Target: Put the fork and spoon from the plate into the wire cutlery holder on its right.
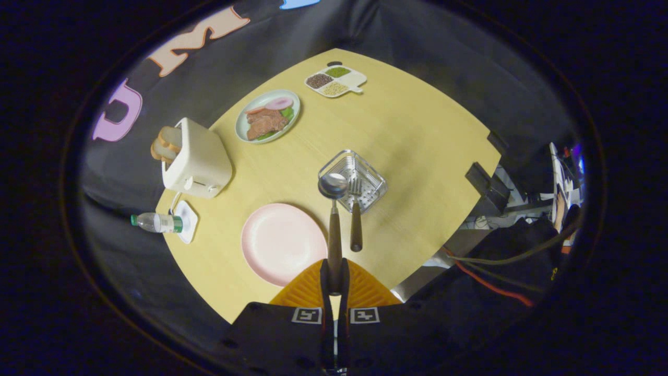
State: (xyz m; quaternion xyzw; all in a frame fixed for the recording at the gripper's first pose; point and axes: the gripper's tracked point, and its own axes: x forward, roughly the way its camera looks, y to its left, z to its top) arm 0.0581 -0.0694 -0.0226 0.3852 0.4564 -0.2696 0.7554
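On the round tabletop (417, 136) the pink plate (282, 243) lies bare; the wire cutlery holder (354, 179) on its right already takes the fork (356, 219). The jaws (335, 277) pinch the spoon (334, 219) by its handle; lower the bowl into the holder before letting go.

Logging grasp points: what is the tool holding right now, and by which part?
The tool is shut on the spoon, gripping the end of its dark handle; the bowl points ahead toward the wire cutlery holder.
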